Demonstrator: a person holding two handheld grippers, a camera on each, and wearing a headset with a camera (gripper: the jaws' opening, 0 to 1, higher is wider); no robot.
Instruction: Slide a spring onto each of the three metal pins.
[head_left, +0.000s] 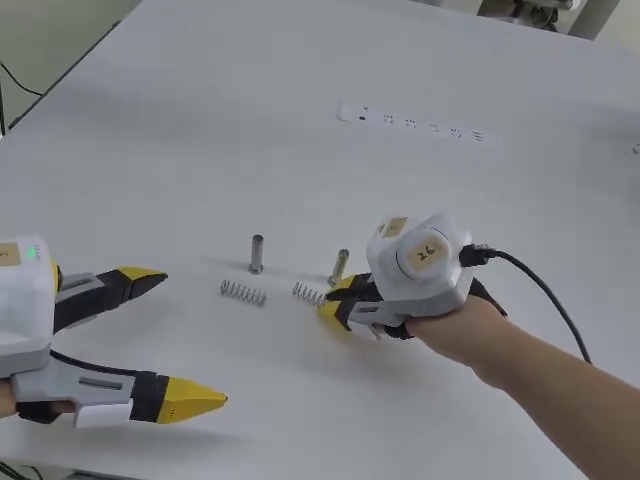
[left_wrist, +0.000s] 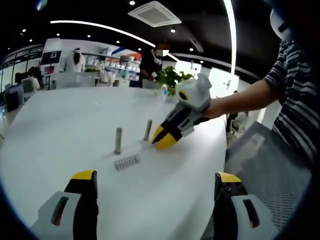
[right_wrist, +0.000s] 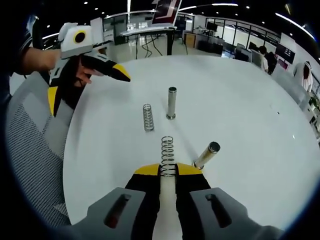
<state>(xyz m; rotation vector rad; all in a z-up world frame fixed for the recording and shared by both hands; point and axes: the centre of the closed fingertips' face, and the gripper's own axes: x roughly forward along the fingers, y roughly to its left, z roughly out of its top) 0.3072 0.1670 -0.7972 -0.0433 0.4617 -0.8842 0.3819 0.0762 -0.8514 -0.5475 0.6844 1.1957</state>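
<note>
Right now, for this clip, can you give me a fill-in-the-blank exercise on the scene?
The right gripper is shut on a ____. The left gripper has its jaws ____. On the white table I count ____ metal pins.
Missing words: spring; open; two.

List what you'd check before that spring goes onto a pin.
1. Right gripper shut on held spring: ok.
2. Nearest pin standing straight: not ok, it leans.
3. Farther pin upright and bare: ok.
4. Loose spring lying free on the table: ok.
5. Left gripper open, apart from the work: ok.
6. All three pins present: cannot tell; two counted.
</note>
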